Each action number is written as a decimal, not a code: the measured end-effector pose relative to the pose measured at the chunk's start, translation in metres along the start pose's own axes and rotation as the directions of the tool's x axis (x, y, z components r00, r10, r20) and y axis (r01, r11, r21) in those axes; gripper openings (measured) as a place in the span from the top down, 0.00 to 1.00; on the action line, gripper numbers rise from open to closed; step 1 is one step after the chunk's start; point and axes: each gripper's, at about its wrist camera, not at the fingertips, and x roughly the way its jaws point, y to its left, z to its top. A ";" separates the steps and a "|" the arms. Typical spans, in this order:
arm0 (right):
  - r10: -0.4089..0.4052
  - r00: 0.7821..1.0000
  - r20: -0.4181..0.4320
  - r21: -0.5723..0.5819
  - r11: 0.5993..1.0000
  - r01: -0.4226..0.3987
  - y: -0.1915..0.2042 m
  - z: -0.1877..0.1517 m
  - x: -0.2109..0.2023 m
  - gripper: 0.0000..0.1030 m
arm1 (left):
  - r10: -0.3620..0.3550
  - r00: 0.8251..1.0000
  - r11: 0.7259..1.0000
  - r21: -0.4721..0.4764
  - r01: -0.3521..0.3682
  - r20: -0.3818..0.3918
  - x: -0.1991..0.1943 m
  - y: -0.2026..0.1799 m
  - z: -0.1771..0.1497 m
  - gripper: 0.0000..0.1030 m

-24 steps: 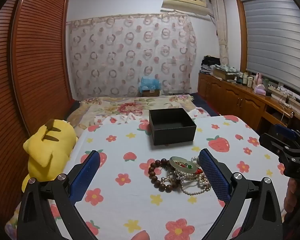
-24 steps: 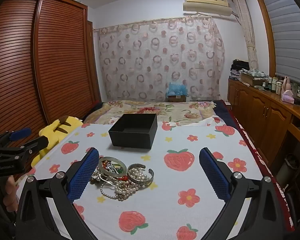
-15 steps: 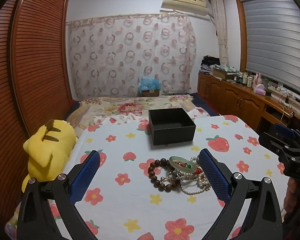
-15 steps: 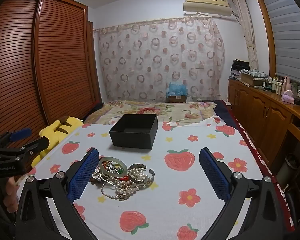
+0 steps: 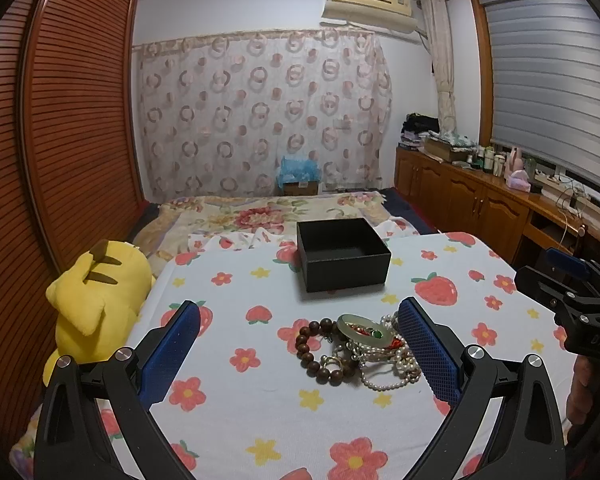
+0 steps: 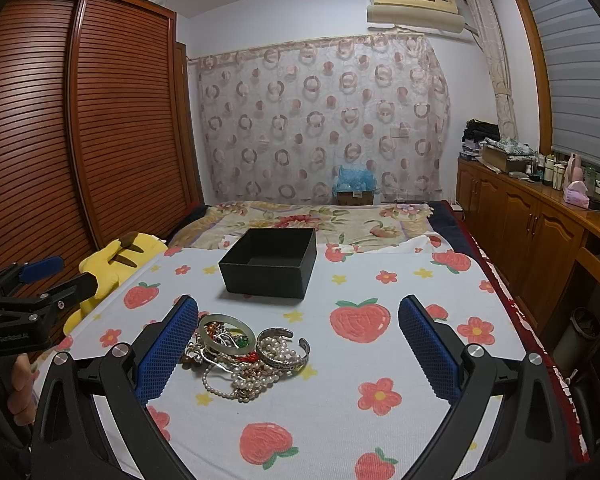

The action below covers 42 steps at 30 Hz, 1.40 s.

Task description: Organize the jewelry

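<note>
At the far left of the left wrist view a yellow plush toy (image 5: 100, 300) lies against the edge of the bed (image 5: 236, 392), beside the slatted wooden wardrobe (image 5: 60, 140). The bed is covered with a white sheet printed with strawberries and flowers. The left claw (image 5: 300, 356) hangs above it, released, its blue pads spread wide with nothing pressed between them. Ahead of it and toward its right pad lies the jewelry pile (image 5: 356, 348): a dark wooden bead bracelet (image 5: 312, 350) on the pile's left side, a pale green bangle (image 5: 366, 330) resting on top, and tangled pearl strands (image 5: 392, 376) to the right, just beside the right pad. Farther back on the sheet, well apart from the pile, stands an open black box (image 5: 342, 254), which looks empty. At the right edge the right claw shows, held by a hand (image 5: 588, 384).

In the right wrist view the right claw (image 6: 298, 354) is likewise released, its pads wide apart and gripping nothing. The jewelry pile (image 6: 244, 354) sits close to its left pad, with a silver cuff bracelet (image 6: 284, 350) on the pile's right side. The black box (image 6: 270, 268) stands beyond the pile. A wooden cabinet (image 6: 540, 232) runs along the right wall.
</note>
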 end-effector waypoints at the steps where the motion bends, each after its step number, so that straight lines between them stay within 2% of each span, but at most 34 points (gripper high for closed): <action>1: 0.000 1.000 0.000 0.000 1.000 0.000 0.000 0.000 0.000 0.02 | 0.000 1.000 1.000 0.000 0.000 0.000 0.000 0.000 0.000 0.07; 21: 0.001 1.000 0.002 0.000 1.000 -0.001 0.001 0.000 0.001 0.02 | 0.004 1.000 1.000 -0.002 -0.004 0.003 0.007 0.000 0.002 0.07; 42: 0.001 1.000 0.002 0.000 1.000 -0.001 0.002 -0.001 0.001 0.02 | 0.001 1.000 1.000 0.000 -0.001 0.008 -0.006 -0.003 0.007 0.07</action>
